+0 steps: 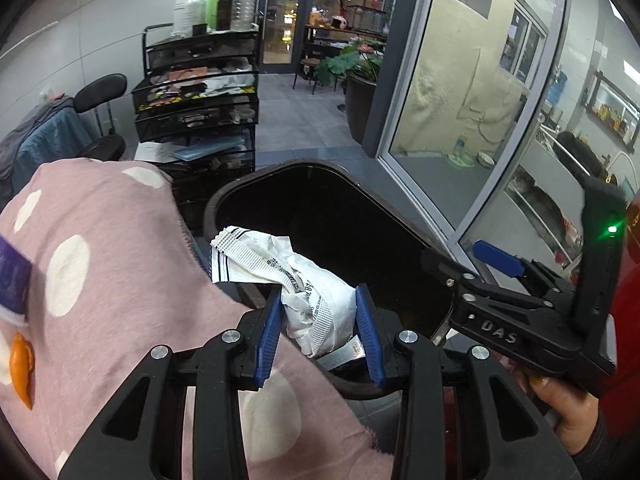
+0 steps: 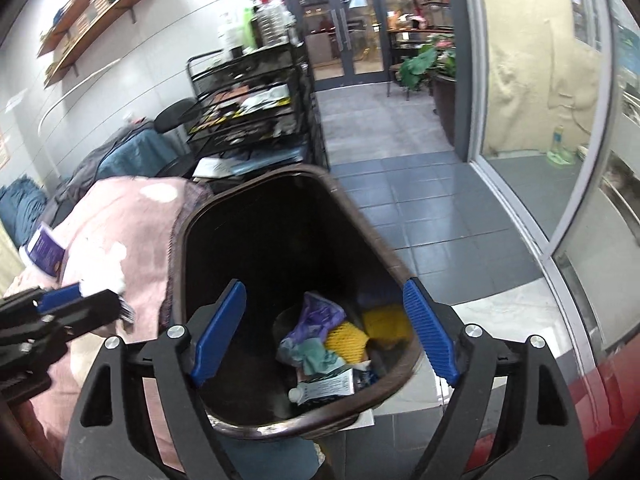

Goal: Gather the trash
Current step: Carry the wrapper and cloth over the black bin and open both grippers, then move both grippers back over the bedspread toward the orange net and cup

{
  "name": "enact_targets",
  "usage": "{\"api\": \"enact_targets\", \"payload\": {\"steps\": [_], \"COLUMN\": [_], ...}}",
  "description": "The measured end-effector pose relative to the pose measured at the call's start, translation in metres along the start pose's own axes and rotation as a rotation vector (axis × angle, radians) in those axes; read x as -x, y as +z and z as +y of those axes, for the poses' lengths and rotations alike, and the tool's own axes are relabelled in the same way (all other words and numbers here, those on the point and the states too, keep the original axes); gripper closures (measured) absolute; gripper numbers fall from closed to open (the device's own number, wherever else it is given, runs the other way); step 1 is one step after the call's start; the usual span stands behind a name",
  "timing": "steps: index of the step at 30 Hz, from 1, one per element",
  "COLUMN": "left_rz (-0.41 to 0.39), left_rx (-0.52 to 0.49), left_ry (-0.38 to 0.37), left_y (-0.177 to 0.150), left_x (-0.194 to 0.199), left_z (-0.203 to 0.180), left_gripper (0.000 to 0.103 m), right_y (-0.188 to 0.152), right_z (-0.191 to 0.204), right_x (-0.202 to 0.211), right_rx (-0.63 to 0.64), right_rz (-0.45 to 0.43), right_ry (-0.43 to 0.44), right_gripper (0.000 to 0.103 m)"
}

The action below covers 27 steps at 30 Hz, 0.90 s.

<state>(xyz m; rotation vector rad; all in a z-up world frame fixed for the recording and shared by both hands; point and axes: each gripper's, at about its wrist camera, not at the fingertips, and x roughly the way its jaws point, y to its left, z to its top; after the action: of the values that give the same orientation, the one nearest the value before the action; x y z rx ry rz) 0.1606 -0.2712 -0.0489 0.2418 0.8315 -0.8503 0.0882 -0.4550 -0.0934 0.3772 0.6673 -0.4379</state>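
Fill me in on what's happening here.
A person is collecting trash with a handheld gripper in each hand. The left gripper is shut on a crumpled white wrapper, holding it over the rim of the dark brown bin beside the pink dotted cloth. The right gripper hangs open above the bin, which already holds purple, yellow and green scraps.

This looks like a small shop or salon back room opening onto a commercial corridor. A black mesh trolley (image 1: 198,92) is topped with pump bottles (image 1: 214,4) (lotions or cleaners, unclear). Glass double doors (image 2: 338,28) face lit storefronts, with grey floor tiles (image 2: 420,208) and wall shelves (image 2: 96,4) of stacked goods.
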Motion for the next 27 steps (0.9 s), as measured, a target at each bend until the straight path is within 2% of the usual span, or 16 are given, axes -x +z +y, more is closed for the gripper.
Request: {"api": "enact_targets", "payload": {"steps": [5,8,10,12,14,27], "left_rz": [0.053,0.068,0.073,0.06,0.038,-0.015], "left_rx": [-0.021,-0.035,-0.037,-0.037,-0.04,-0.065], "left_ry": [-0.027,-0.025,-0.028,-0.025,-0.03,-0.008], "left_y": [0.011,0.015,0.015,0.015,0.013,0.009], "left_x": [-0.022,-0.032,-0.036,-0.037,-0.036,-0.009], "left_z": [-0.01,-0.015,-0.018,-0.02,-0.021,-0.014], "left_gripper": [0.066,0.061,0.048,0.023,0.013,0.006], "right_y": [0.003,0.006,0.007,0.008,0.009,0.007], "right_z": [-0.017,-0.025,-0.03,-0.034,-0.038,-0.026], "right_x": [0.005,0.006,0.005,0.005,0.004,0.005], "right_rx": [-0.044,-0.063,-0.076,-0.081,-0.089,-0.065], "right_rz": [-0.024,-0.026,-0.027,-0.026,-0.027,-0.03], "right_ry": [-0.035,-0.051,-0.061,-0.069,-0.079,-0.063], "right_gripper": [0.021,0.021,0.021,0.021,0.02,0.015]}}
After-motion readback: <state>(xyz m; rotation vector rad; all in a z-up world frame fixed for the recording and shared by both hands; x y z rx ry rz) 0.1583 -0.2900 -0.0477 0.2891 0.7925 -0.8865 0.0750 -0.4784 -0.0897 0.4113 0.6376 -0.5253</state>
